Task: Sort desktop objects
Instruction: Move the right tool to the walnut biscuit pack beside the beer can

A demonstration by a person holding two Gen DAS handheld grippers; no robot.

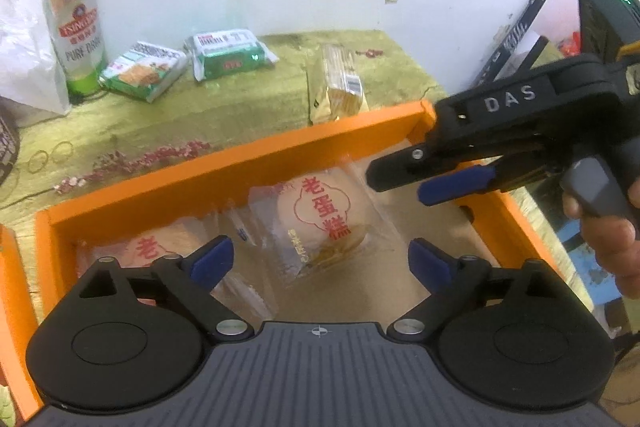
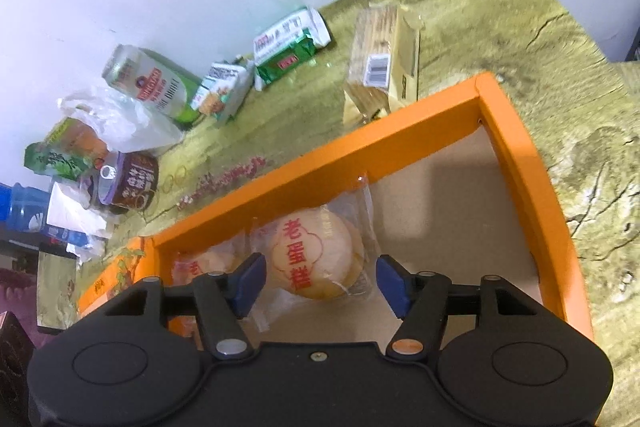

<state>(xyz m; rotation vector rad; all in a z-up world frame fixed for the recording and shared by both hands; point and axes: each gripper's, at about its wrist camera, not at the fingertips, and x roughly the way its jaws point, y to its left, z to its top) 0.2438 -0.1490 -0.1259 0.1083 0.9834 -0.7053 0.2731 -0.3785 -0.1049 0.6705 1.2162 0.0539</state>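
An orange tray (image 1: 240, 163) (image 2: 520, 155) with a brown floor lies on the green cloth. Two clear-wrapped round cakes with red print lie in it: one near the middle (image 1: 320, 211) (image 2: 316, 259), one at the left (image 1: 152, 247) (image 2: 204, 263). My left gripper (image 1: 320, 261) hangs open over the tray with nothing between its blue pads. My right gripper (image 2: 322, 283) (image 1: 400, 187) is open above the middle cake; its pads stand clear of the wrapper on both sides. A hand holds it at the right edge of the left wrist view.
Behind the tray, on the cloth by the white wall, are a beer can (image 1: 76, 27), two green snack packets (image 1: 144, 71) (image 1: 228, 55) and a cracker pack (image 1: 340, 83). A dark tin (image 2: 128, 183) and a plastic bag (image 2: 120, 123) sit at the far left. The tray's right half is bare.
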